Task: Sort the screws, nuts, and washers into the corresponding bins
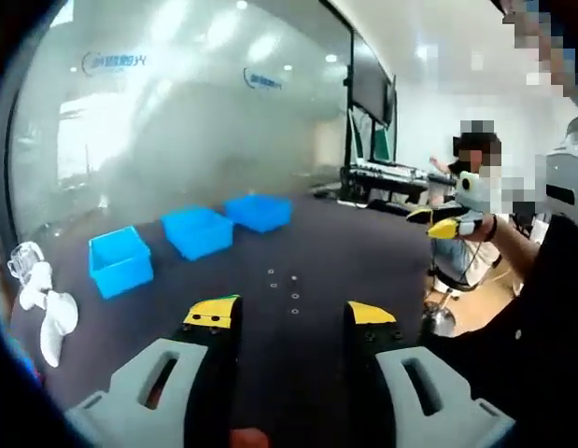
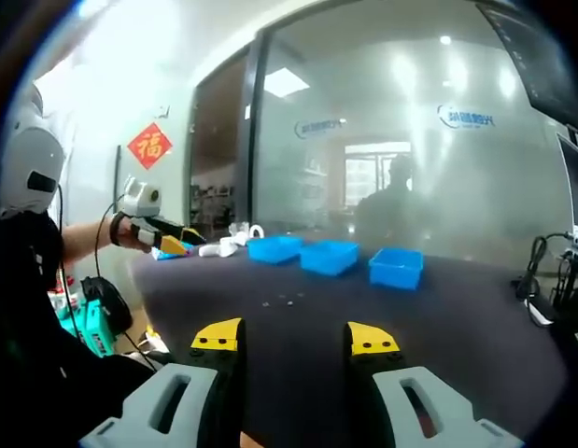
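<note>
Hardware [image 1: 284, 285] lies loose mid-table [image 1: 363, 252] before three empty bins [image 1: 197, 231], both grippers [image 1: 293, 322] [image 2: 296, 341] gaping, empty, well back; such tiny pieces could slip the jaws or skid away.

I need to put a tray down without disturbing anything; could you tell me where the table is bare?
The dark table is bare right of the small hardware, and between it and the left gripper. It is crowded along the far edge: three blue bins in a row.
</note>
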A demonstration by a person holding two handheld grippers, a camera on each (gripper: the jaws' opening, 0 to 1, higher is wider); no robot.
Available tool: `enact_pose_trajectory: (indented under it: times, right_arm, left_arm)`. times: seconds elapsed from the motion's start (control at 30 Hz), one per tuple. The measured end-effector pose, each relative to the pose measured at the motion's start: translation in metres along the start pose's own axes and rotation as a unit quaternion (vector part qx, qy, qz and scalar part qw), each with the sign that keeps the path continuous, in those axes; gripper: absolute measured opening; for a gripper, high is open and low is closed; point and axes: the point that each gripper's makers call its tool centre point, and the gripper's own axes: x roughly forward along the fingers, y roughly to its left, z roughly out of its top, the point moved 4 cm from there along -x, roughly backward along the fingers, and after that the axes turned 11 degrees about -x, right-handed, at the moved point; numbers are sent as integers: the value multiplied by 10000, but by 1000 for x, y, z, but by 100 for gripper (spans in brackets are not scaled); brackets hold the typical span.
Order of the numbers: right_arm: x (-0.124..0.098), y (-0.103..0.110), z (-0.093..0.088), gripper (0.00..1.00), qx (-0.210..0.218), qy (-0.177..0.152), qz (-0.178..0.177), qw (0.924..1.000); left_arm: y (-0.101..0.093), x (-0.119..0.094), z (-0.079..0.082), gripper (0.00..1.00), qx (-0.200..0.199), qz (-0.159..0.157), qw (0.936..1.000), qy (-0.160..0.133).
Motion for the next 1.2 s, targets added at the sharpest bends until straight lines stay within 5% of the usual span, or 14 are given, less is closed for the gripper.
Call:
enact_pose_trajectory:
  times: [0.4, 0.67, 0.83, 1.2]
  right_arm:
    - [-2, 3, -4, 38, 67, 18, -40, 10000]
    - [-7, 1, -6, 38, 114, 6, -121, 9999]
    - [-9, 0, -7, 38, 119, 15, -137, 9998]
    - [-9, -1, -8, 38, 158, -4, -136, 9998]
  left_arm:
    - [-2, 71, 16, 41, 350, -382, 9948, 875]
    - [-2, 108, 23, 39, 434, -543, 9911, 1137]
    - [-20, 131, 13, 37, 565, -624, 9848, 1518]
    - [-17, 165, -16, 32, 886, -710, 9663, 2311]
